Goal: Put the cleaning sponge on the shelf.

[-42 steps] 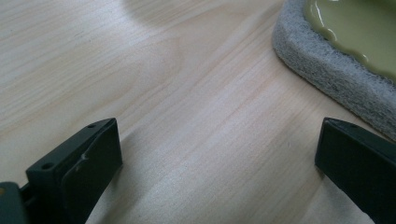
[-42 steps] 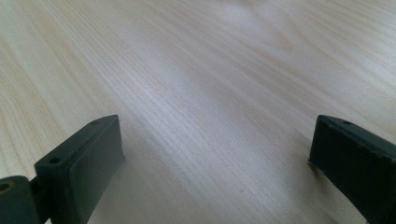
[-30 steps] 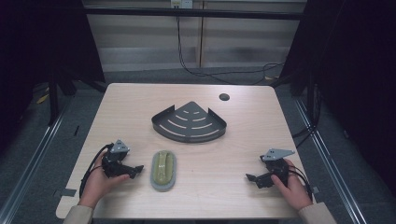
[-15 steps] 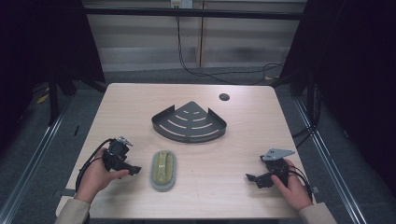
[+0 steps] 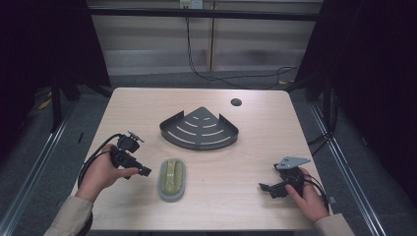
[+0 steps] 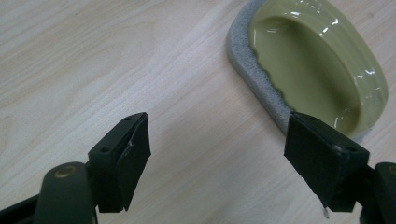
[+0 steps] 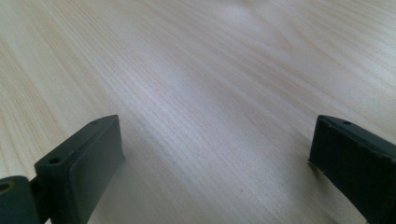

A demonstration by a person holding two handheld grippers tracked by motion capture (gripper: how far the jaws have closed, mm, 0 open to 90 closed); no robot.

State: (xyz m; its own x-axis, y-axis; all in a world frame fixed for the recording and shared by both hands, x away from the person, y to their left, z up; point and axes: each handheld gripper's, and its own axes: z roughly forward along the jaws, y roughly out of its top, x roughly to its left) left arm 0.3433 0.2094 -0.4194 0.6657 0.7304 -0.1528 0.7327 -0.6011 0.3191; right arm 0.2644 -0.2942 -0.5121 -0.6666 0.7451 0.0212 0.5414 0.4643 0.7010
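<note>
One olive soap dish (image 5: 171, 178) on grey pad, long axis toward the person, just right of left gripper (image 5: 142, 171); jaws apart, empty, lately narrowing

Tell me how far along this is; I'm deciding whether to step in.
Nothing looks done: the soap dish lies on the table, apart from the corner rack. In hand: the left gripper is beside the dish, jaws open and just closing, nothing between. Gripping is left. The right gripper rests open.
</note>
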